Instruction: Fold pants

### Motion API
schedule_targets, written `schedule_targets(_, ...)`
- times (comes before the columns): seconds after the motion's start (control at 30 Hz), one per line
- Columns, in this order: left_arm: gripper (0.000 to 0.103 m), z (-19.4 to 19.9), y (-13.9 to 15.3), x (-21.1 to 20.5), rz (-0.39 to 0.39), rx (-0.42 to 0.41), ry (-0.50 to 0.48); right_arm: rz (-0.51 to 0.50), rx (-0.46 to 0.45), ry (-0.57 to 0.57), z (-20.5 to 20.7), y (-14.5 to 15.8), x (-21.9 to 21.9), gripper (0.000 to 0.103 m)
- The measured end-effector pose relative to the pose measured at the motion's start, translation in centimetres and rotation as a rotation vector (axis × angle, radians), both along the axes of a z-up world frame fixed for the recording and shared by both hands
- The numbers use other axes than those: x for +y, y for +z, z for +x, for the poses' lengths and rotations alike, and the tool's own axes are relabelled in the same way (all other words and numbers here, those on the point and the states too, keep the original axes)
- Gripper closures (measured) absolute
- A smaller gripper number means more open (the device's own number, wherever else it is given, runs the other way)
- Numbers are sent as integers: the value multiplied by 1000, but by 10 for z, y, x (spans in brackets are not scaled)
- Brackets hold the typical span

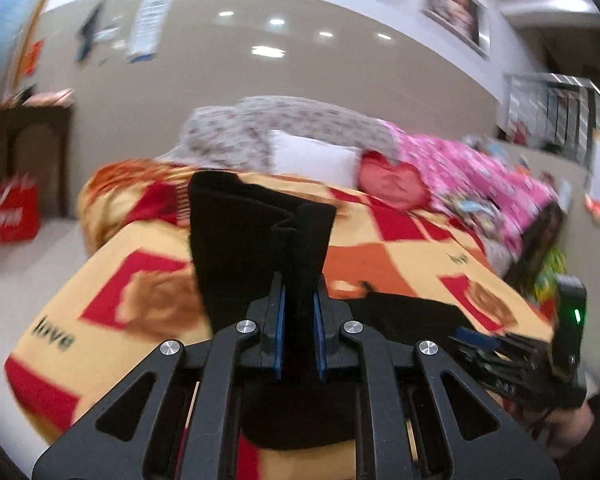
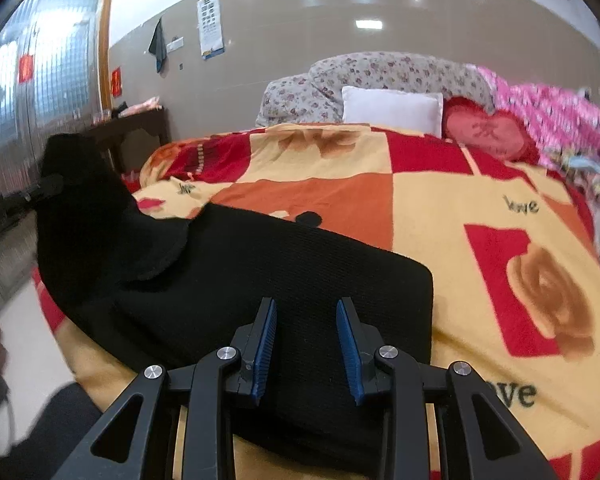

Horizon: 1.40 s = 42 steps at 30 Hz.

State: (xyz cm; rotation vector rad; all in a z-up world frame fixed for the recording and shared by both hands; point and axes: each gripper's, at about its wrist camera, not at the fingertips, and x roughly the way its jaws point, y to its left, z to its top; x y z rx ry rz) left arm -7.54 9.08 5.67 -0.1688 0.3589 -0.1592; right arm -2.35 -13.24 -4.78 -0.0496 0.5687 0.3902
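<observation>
The left gripper (image 1: 299, 312) is clamped nearly closed on a bunched edge of the black pants (image 2: 260, 280), which stands up between its pads, lifted off the blanket (image 2: 440, 208). The rest of the pants lies flat on the bed. The right gripper (image 2: 306, 344) is partly open above the near end of the pants; nothing is seen pinched between its pads. Step in hand: carrying one end over for a fold. Next move probably calls for laying the lifted edge across the flat portion, edges aligned.
</observation>
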Motion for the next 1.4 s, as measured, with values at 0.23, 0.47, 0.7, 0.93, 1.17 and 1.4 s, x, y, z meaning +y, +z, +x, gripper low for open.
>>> schedule_targets(0.23,93,7,9,-76,92,-9,-262,185,87,29,10,-3,-22,73)
schedule_targets(0.47,93,17,18,-128,142,9,-350,311,-4,-53,1,17,-55,73)
schedule_targets(0.7,93,24,5,-161,181,56,-396,346,8,-302,2,12,-104,73)
schedule_targets(0.93,93,38,-33,-192,225,178,-475,353,24,-363,2,7,-113,73)
schedule_targets(1.17,64,31,-38,-183,102,253,-590,373,-86,-392,-19,23,-120,73)
schedule_targets(1.4,64,4,-23,-137,-21,275,-604,262,-206,-90,-32,49,-70,73)
